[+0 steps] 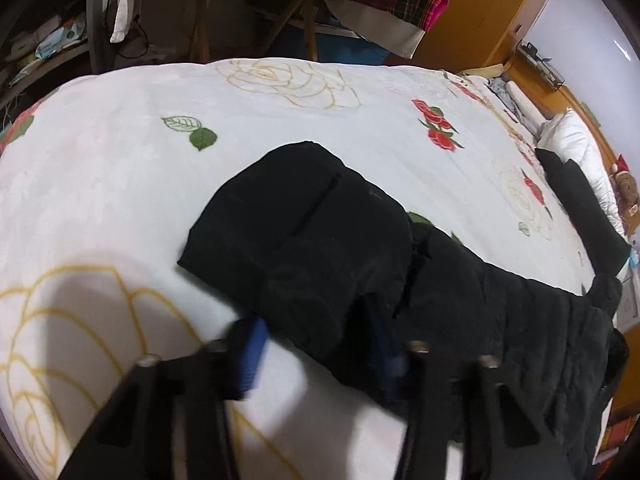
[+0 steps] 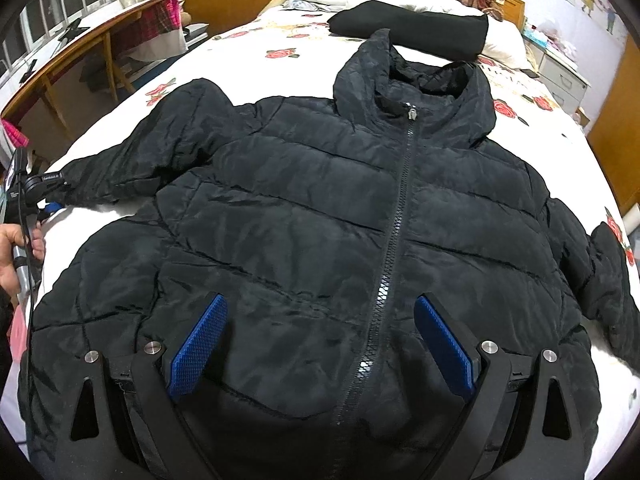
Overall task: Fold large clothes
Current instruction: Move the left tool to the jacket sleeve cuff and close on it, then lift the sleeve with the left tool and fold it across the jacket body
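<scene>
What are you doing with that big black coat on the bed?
A person is getting ready to fold the coat. It lies flat, face up and zipped, on the flowered bed, sleeves spread out to the sides. The right gripper hovers open over the coat's lower front, holding nothing. The left gripper is at the end of one sleeve, its fingers on either side of the cuff, but that view is blurry, so a grip can't be confirmed. No fold shows yet.

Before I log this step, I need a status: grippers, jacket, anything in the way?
Both grippers open: left gripper at the sleeve cuff, right gripper over the jacket. Jacket flat, zipped, unfolded. Folded black garment beyond the hood.
</scene>
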A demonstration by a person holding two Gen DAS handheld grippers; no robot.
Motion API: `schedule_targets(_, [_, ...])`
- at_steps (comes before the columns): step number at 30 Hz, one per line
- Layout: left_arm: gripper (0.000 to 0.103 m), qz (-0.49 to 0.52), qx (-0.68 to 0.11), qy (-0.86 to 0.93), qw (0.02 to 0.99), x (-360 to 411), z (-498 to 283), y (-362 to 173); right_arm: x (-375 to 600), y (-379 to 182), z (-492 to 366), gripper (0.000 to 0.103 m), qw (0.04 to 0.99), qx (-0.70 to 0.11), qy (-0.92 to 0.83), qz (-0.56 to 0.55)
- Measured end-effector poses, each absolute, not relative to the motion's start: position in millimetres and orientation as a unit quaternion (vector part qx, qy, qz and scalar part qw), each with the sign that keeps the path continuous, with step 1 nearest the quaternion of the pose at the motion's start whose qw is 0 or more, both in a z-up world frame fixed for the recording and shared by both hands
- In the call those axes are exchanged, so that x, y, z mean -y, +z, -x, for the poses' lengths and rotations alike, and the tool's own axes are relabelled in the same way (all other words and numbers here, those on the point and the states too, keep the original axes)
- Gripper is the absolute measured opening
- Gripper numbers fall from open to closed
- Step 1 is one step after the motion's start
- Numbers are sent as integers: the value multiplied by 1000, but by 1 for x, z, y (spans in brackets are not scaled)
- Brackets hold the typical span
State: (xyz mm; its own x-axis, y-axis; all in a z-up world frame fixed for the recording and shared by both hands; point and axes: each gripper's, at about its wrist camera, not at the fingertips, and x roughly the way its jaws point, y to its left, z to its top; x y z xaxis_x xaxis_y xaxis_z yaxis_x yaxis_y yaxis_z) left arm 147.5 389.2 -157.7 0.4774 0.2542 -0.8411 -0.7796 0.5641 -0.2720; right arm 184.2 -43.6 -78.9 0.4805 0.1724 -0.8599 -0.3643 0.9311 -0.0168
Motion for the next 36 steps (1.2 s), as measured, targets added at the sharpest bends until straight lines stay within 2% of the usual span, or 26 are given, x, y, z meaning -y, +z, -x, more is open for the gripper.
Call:
schedule_targets(2, [18, 339, -392, 317, 794, -392, -149, -157, 47, -79, -185, 95, 855, -486, 153, 97])
schedule_targets(6, [10, 330, -383, 305, 807, -390, -147, -145, 53, -77, -183, 95, 857, -485, 145, 97])
schedule_targets(16, [7, 283, -341, 253, 860, -361, -149, -69, 63, -67, -169, 95, 858, -482, 132, 114])
schedule_targets(25, [7, 234, -311, 170, 905, -298, -160, 2, 87, -42, -161, 94, 873, -466, 120, 84])
schedule_targets(36, [5, 185, -311, 76, 929, -206, -186, 37, 124, -19, -160, 94, 887, -445, 117, 35])
